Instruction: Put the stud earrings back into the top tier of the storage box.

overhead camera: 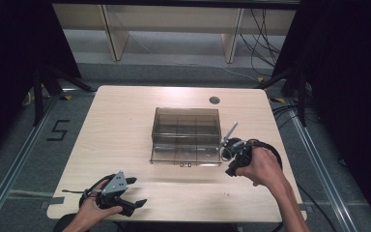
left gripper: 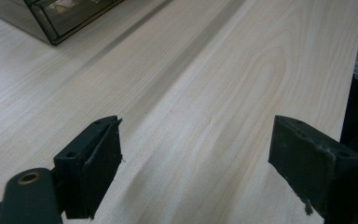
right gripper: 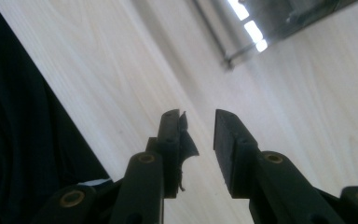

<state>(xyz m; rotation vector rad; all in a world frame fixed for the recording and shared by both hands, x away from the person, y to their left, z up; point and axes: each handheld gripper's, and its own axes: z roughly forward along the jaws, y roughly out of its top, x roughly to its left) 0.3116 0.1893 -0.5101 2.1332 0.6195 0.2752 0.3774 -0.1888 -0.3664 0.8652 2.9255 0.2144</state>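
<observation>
Left gripper (overhead camera: 137, 191) gapes near table (overhead camera: 125, 125); floor mark (overhead camera: 58, 129) reads "5".

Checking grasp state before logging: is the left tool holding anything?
No. In the left gripper view the left tool has its jaws spread wide, with just bare wooden table between them.

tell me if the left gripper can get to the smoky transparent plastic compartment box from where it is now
Probably yes. The left gripper sits near the table's front edge with its jaws wide apart, and only bare light wooden table lies between it and the smoky transparent plastic compartment box. The right gripper is beside the box's right side, out of that path.
</observation>
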